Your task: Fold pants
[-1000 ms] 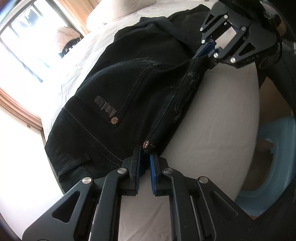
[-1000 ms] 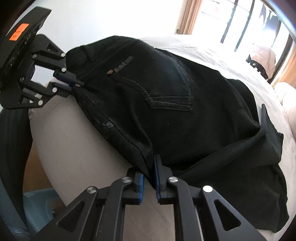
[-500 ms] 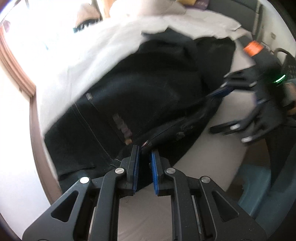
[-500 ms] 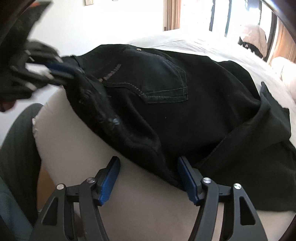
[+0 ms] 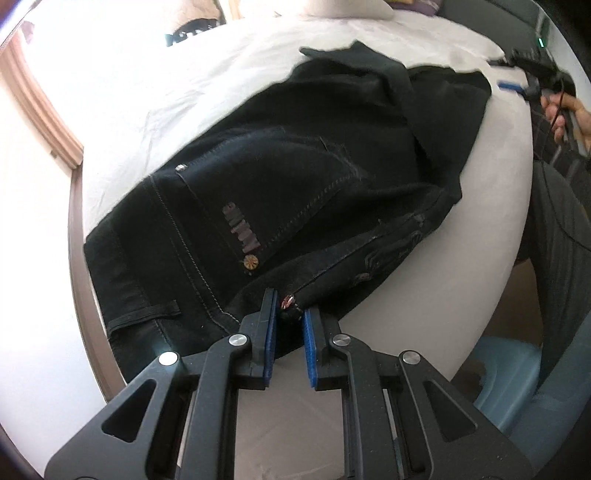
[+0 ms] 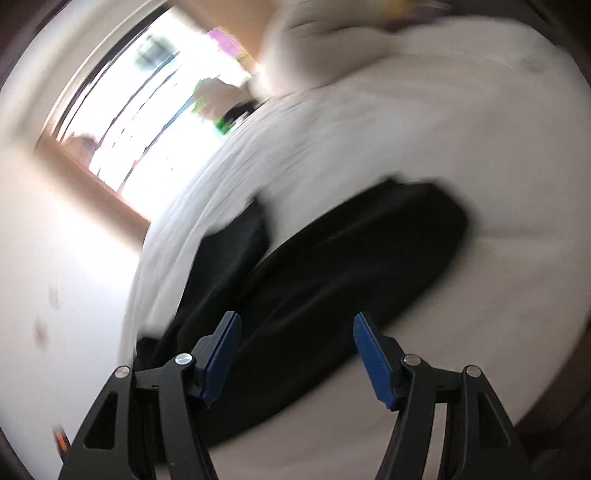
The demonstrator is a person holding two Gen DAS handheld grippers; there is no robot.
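Observation:
Black jeans (image 5: 295, 177) lie spread on a white bed (image 5: 166, 96), back pocket and waistband facing up. My left gripper (image 5: 290, 314) is shut on the waistband corner by a metal rivet, near the bed's front edge. Far off at the upper right, my right gripper (image 5: 517, 86) is held in a hand beyond the trouser legs' end. In the blurred right wrist view my right gripper (image 6: 295, 332) stands open above the dark cloth (image 6: 332, 266), with nothing pinched between its blue pads (image 6: 221, 354).
A pillow (image 5: 347, 7) lies at the head of the bed. A light blue bin (image 5: 517, 369) stands on the floor at the lower right, beside the person's grey-trousered leg (image 5: 554, 221). A bright window (image 6: 147, 110) with a wooden frame is at the left.
My right gripper let go of the jeans' edge, opened wide and swung away toward the leg end. The left gripper kept its hold on the waistband and rolled somewhat.

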